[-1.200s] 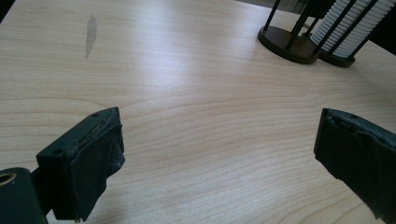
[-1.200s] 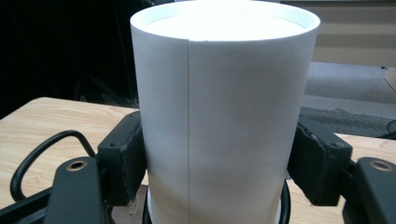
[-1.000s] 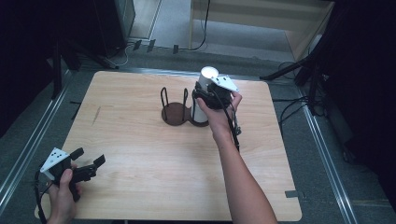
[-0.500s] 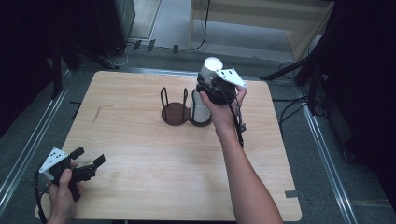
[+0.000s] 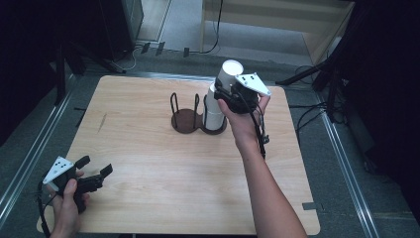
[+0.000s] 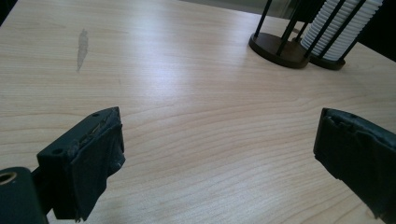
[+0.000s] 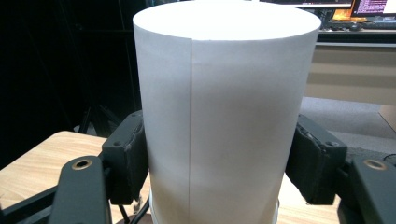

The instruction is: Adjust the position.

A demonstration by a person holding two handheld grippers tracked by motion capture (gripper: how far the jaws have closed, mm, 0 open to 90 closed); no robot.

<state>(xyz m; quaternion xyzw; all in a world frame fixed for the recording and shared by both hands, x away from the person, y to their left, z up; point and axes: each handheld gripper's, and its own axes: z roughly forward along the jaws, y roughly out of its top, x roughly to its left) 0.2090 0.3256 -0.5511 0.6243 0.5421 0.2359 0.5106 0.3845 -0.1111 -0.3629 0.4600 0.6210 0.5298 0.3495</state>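
Observation:
My right gripper (image 5: 226,88) is shut on a white paper cup (image 5: 230,70) and holds it upright just above the stack of white cups (image 5: 214,113). In the right gripper view its two black pads (image 7: 127,158) press on opposite sides of the cup (image 7: 224,107). The stack stands in one half of a dark double wire holder (image 5: 185,120) at the table's middle back, and the other half is empty. My left gripper (image 5: 95,165) rests open at the table's front left corner. In its own view the left gripper (image 6: 222,126) has nothing between its jaws, and the holder (image 6: 280,46) and stack (image 6: 341,28) lie far ahead.
The wooden table (image 5: 148,198) carries a small grey smear (image 5: 101,123) to the left of the holder. Metal rails (image 5: 29,158) run along both sides. Cables (image 5: 317,114) lie on the floor at the right and behind, and a wooden cabinet (image 5: 297,20) stands at the back.
The right gripper has risen with the white cup, lifting it up off the stack in the holder. The left gripper has stayed where it was.

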